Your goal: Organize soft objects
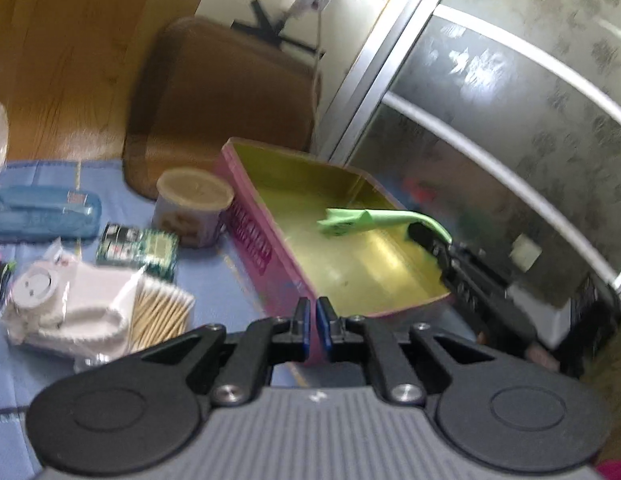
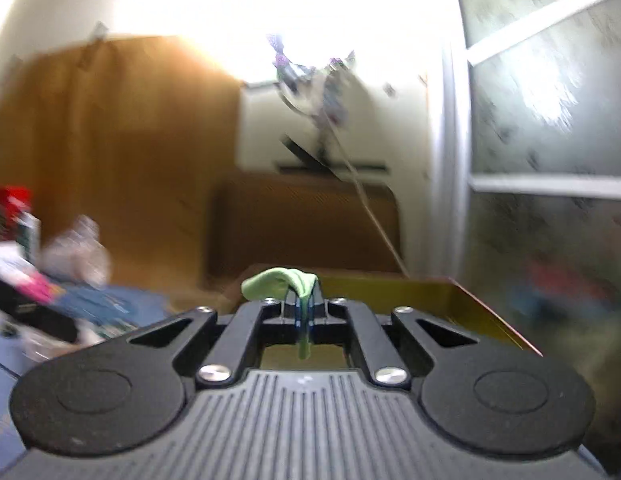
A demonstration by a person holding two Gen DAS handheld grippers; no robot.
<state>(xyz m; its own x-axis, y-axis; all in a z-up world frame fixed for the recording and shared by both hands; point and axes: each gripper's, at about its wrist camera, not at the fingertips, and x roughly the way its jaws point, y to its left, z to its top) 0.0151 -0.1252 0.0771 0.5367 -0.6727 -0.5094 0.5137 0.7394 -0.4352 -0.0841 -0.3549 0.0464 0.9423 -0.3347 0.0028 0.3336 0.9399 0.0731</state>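
Note:
A pink box [image 1: 262, 248] with a yellow-gold inside lies open on the blue cloth. My left gripper [image 1: 315, 320] is at the box's near corner, its blue pads shut with the pink wall between them. A soft green cloth [image 1: 350, 222] hangs over the inside of the box, pinched at one end by my right gripper [image 1: 418, 232], which reaches in from the right. In the right wrist view the green cloth [image 2: 278, 280] drapes over the shut right gripper [image 2: 304, 312], with the box's wall [image 2: 450, 300] just beyond.
Left of the box on the blue tablecloth [image 1: 214, 276] lie a round lidded tub [image 1: 192, 208], a green packet [image 1: 138, 250], a blue case [image 1: 42, 212] and a bagged white bundle with cotton swabs [image 1: 70, 304]. A brown chair [image 1: 222, 100] stands behind, a frosted sliding door [image 1: 510, 120] to the right.

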